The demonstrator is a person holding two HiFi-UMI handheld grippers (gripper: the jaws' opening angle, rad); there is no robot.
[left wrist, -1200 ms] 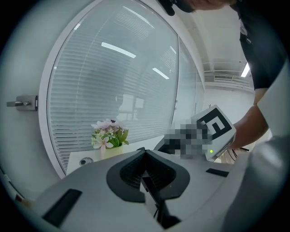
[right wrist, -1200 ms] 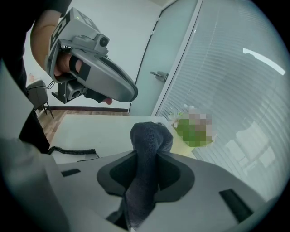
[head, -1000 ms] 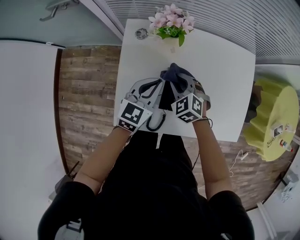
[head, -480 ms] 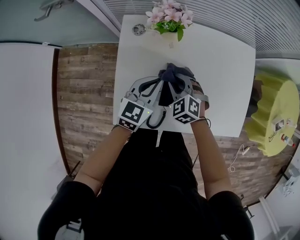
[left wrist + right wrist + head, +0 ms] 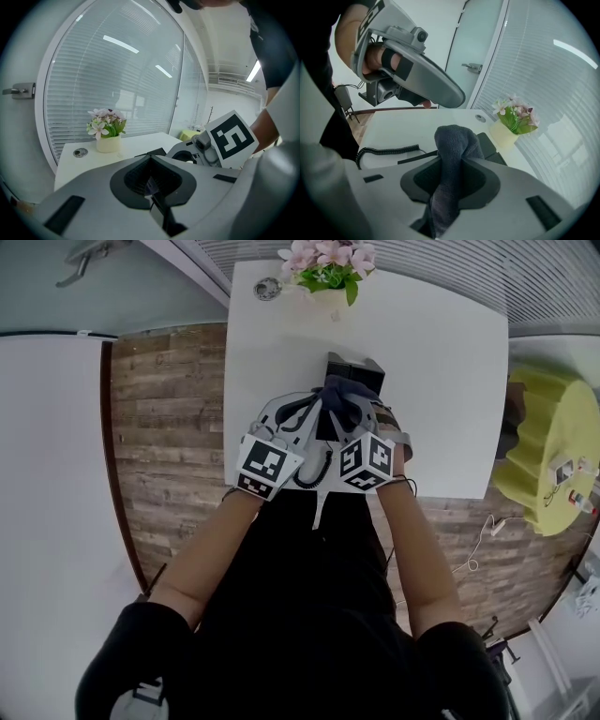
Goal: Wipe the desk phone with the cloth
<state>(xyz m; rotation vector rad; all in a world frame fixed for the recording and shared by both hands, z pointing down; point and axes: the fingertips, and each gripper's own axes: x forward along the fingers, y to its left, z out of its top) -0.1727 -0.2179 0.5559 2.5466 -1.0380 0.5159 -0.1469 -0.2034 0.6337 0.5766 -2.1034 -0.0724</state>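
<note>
1. While the right gripper (image 5: 452, 161) has its fingers clamped on the dark grey cloth (image 5: 452, 138), the cloth hangs over the near end of the black desk phone (image 5: 354, 369); contact is unclear.
2. Just left of the phone, the left gripper (image 5: 151, 161) has its fingers pressed together, with nothing seen between them.
3. Wiping well probably means pressing the bunched cloth onto the phone in short strokes, clear of the coiled cord (image 5: 386, 151).
4. Beyond the phone, a cream pot (image 5: 504, 133) on the white surface (image 5: 441, 381) holds pink flowers (image 5: 516, 114).
</note>
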